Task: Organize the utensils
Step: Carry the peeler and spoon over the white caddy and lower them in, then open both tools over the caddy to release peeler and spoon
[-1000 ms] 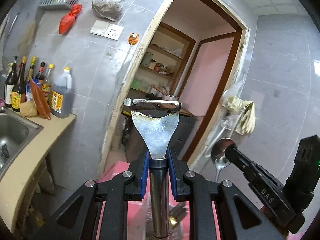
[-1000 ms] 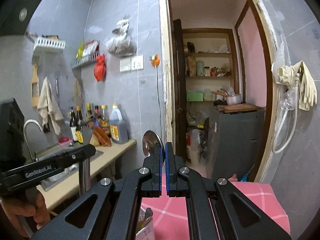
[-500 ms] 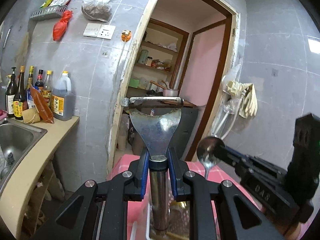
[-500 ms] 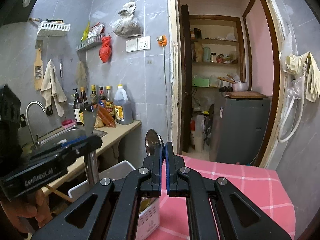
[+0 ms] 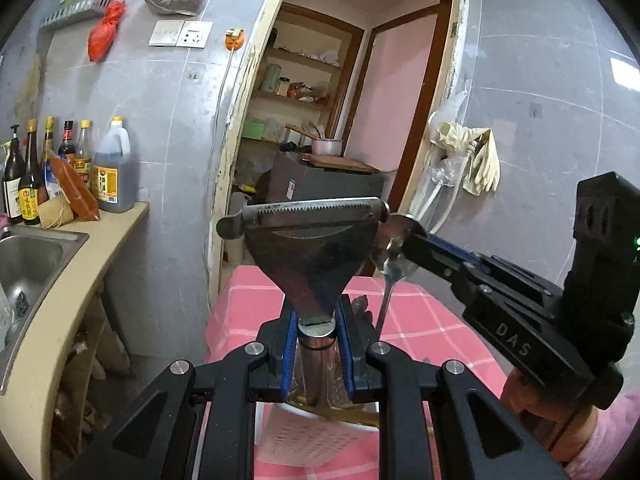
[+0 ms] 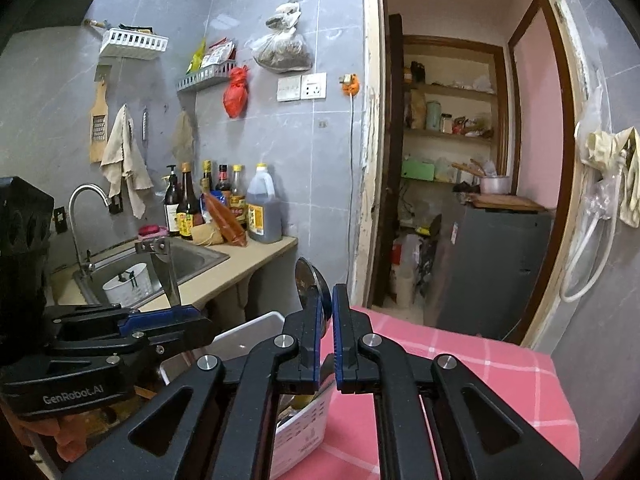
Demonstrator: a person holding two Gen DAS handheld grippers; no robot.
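Note:
My left gripper (image 5: pixel 317 320) is shut on the round handle of a steel peeler (image 5: pixel 308 240), held upright with its serrated blade on top. It also shows in the right wrist view (image 6: pixel 166 268). My right gripper (image 6: pixel 326 312) is shut on a metal spoon (image 6: pixel 308 280), bowl up. In the left wrist view the spoon (image 5: pixel 394 256) hangs from the right gripper (image 5: pixel 404 240), its bowl beside the peeler's right end. Both are held above a white utensil box (image 6: pixel 304 436) on the pink checked table (image 6: pixel 460 364).
A counter with a steel sink (image 6: pixel 188 256), a tap (image 6: pixel 82 200) and several sauce bottles (image 6: pixel 224 200) lies to the left. An open doorway (image 6: pixel 460 160) leads to a pantry with a grey cabinet (image 6: pixel 492 264). Gloves and a hose (image 6: pixel 600 184) hang on the right wall.
Both grippers have tilted and come down toward the table, so the pink cloth and white box now show. The spoon has moved close to the peeler's right end.

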